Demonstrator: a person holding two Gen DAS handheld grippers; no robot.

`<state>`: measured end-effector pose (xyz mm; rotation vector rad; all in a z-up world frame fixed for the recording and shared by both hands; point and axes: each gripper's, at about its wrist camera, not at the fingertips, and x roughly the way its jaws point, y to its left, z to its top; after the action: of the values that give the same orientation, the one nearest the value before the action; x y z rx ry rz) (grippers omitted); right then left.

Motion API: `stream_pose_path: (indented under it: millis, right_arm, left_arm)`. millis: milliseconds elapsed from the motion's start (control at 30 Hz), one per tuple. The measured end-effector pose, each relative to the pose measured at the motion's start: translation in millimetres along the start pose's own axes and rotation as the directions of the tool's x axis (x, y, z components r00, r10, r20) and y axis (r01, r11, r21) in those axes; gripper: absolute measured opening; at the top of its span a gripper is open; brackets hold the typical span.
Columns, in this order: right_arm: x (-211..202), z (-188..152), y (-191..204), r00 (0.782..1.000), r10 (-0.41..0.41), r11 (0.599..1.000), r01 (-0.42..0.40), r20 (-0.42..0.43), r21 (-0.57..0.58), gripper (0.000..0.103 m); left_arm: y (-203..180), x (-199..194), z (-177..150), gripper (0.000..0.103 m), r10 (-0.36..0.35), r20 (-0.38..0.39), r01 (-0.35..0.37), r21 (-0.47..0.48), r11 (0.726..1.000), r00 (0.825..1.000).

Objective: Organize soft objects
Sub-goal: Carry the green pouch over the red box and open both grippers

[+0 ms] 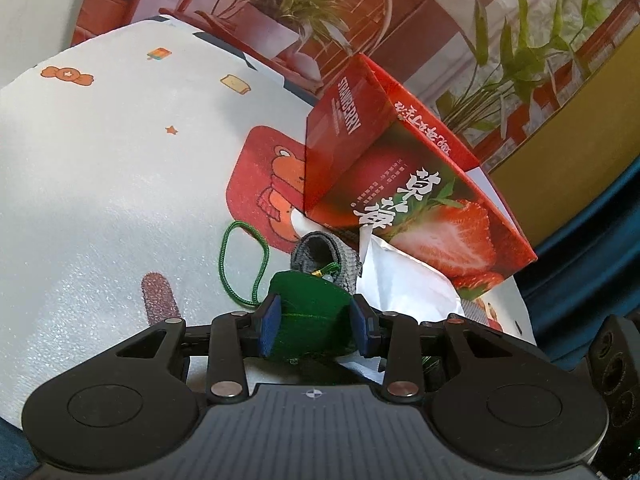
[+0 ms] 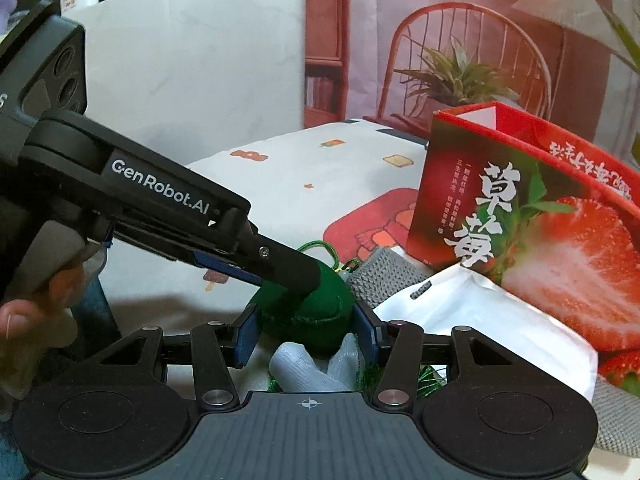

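A green plush pouch [image 1: 308, 292] with a green cord loop [image 1: 224, 256] lies on the printed white tablecloth [image 1: 100, 200]. My left gripper [image 1: 315, 308] is shut on it, a blue pad pressed against each side. In the right wrist view a left finger [image 2: 288, 266] reaches in from the left onto the pouch [image 2: 320, 328]. My right gripper [image 2: 306, 312] stands open, its tips on either side of the same pouch from the near side. A crumpled white foam mesh [image 2: 304, 364] lies low between its fingers. A grey knit piece [image 1: 344, 260] sits just behind the pouch.
A red strawberry box [image 2: 540, 220] leans tilted at the right, over a white plastic bag [image 2: 480, 320]. A hand [image 2: 24, 320] holds the left gripper's handle. The right gripper's black body [image 1: 612, 364] shows at the right edge. A printed backdrop stands behind the table.
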<state>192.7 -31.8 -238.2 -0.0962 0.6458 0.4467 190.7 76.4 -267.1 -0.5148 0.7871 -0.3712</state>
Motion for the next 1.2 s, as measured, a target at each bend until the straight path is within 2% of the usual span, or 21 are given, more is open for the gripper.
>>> stream_pose_path:
  millis: [167, 367, 567, 733, 833, 933, 1000, 1033, 1100, 1167, 1200]
  right_arm:
    - [-2, 4, 2, 1.0, -0.018, 1.0, 0.018, 0.003, -0.014, 0.04]
    - [-21, 20, 3, 0.997, -0.025, 0.998, 0.029, 0.076, -0.051, 0.04]
    - [-48, 60, -7, 0.98, -0.016, 0.998, 0.027, 0.199, -0.054, 0.04]
    - [-71, 102, -36, 0.957, -0.015, 0.999, 0.023, 0.29, -0.022, 0.04]
    - [-86, 124, -56, 0.938, -0.042, 0.998, 0.057, 0.345, -0.032, 0.04]
    - [-98, 143, -77, 0.919, -0.079, 0.994, 0.102, 0.386, -0.041, 0.04]
    - [-106, 155, -93, 0.907, -0.094, 0.992, 0.12, 0.411, -0.039, 0.039]
    - [-110, 159, -101, 0.901, -0.079, 0.993, 0.11, 0.426, -0.049, 0.031]
    - [-115, 164, -111, 0.896, -0.086, 0.988, 0.132, 0.437, -0.076, 0.029]
    - [-113, 165, -117, 0.899, -0.126, 0.978, 0.184, 0.419, -0.101, 0.031]
    - [-106, 165, -121, 0.91, -0.133, 0.975, 0.192, 0.392, -0.115, 0.029]
  left_arm:
    - [0, -5, 3, 0.039, -0.016, 0.013, 0.016, -0.023, 1.0, 1.0]
    - [-16, -30, 22, 0.039, -0.045, 0.099, 0.043, 0.015, 0.999, 0.994]
    - [-61, -67, 60, 0.039, -0.062, 0.233, 0.027, 0.151, 0.988, 0.97]
    - [-101, -75, 102, 0.039, -0.115, 0.28, 0.051, 0.225, 0.973, 0.953]
    - [-125, -77, 122, 0.039, -0.164, 0.305, 0.079, 0.272, 0.959, 0.938]
    - [-155, -71, 142, 0.039, -0.218, 0.314, 0.112, 0.322, 0.94, 0.924]
    - [-172, -60, 150, 0.037, -0.291, 0.272, 0.189, 0.347, 0.919, 0.917]
    - [-180, -53, 152, 0.036, -0.313, 0.258, 0.21, 0.36, 0.909, 0.914]
    - [-202, -37, 153, 0.033, -0.268, 0.29, 0.142, 0.39, 0.91, 0.919]
    - [-212, -10, 160, 0.028, -0.286, 0.25, 0.164, 0.416, 0.894, 0.925]
    - [-213, 9, 164, 0.024, -0.259, 0.222, 0.149, 0.415, 0.898, 0.94]
